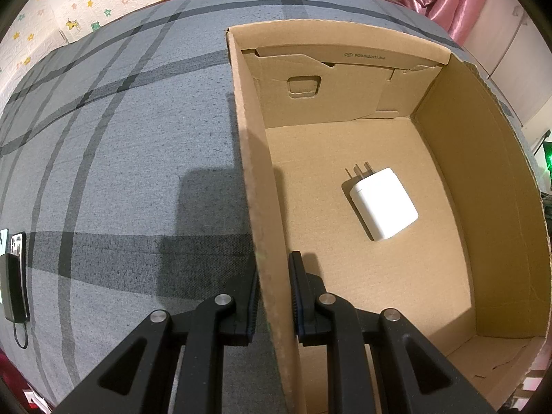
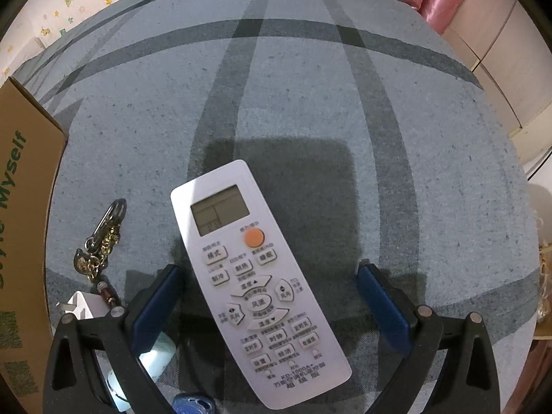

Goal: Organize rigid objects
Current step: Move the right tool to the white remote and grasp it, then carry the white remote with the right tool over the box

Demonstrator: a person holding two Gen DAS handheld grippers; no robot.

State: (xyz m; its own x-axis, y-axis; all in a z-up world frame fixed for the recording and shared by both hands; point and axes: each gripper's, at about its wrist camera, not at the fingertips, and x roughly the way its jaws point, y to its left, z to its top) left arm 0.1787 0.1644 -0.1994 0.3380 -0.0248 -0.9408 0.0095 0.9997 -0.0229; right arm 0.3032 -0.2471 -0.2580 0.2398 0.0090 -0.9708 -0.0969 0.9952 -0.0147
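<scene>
My left gripper (image 1: 274,276) is shut on the left wall of an open cardboard box (image 1: 483,207), one finger outside it and one inside. A white plug charger (image 1: 383,203) lies on the box floor. In the right wrist view a white air-conditioner remote (image 2: 241,258) with an orange button lies face up on the grey plaid cloth (image 2: 310,103). My right gripper (image 2: 269,269) is open and low over it. Its blue pads (image 2: 155,303) stand apart on either side of the remote's lower half, with gaps showing on both sides.
A keychain with a carabiner (image 2: 100,241), another white charger (image 2: 81,305), a pale teal item (image 2: 155,352) and a blue object (image 2: 191,405) lie left of the remote. The box side (image 2: 20,207) rises at far left. Phones (image 1: 15,245) and a dark power bank (image 1: 13,286) lie at the left.
</scene>
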